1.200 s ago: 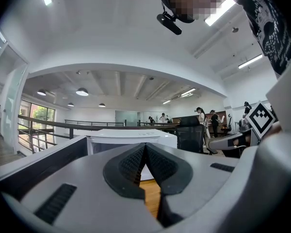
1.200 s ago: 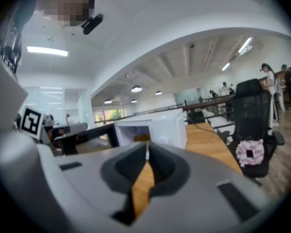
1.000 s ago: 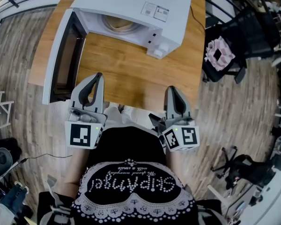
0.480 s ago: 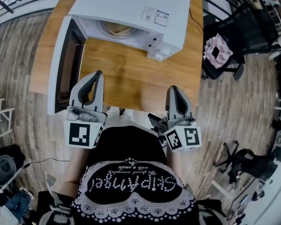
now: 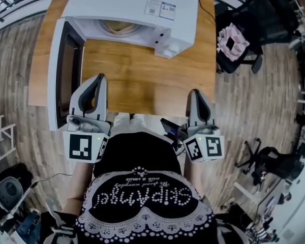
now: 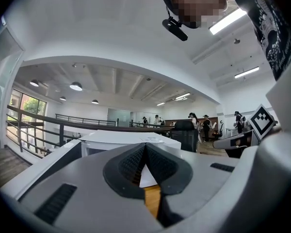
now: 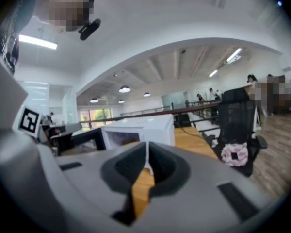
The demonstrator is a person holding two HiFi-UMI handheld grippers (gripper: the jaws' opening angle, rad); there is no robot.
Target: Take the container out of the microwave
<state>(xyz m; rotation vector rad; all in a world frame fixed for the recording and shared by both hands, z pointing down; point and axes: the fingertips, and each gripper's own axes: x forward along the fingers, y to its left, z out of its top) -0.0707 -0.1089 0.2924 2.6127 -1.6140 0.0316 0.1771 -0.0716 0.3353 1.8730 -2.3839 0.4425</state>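
Note:
A white microwave (image 5: 142,4) stands at the far side of the wooden table (image 5: 142,80), its door (image 5: 61,75) swung wide open to the left. Inside the cavity a tan container (image 5: 123,27) shows in part; the microwave's top hides the rest. My left gripper (image 5: 98,78) hovers at the table's near edge beside the door, shut and empty, pointing level at the microwave (image 6: 121,140). My right gripper (image 5: 195,92) is over the near right edge, its jaws closed with nothing between them. Both are well short of the container.
A black chair with a pink cushion (image 5: 229,39) stands right of the table, also seen as the cushion (image 7: 235,154) in the right gripper view. More office chairs and clutter ring the wooden floor. The open door sticks out past the table's left front edge.
The left gripper has drifted a little to the left and the right gripper a little to the right. The microwave now sits higher in the head view. Both jaws stay shut.

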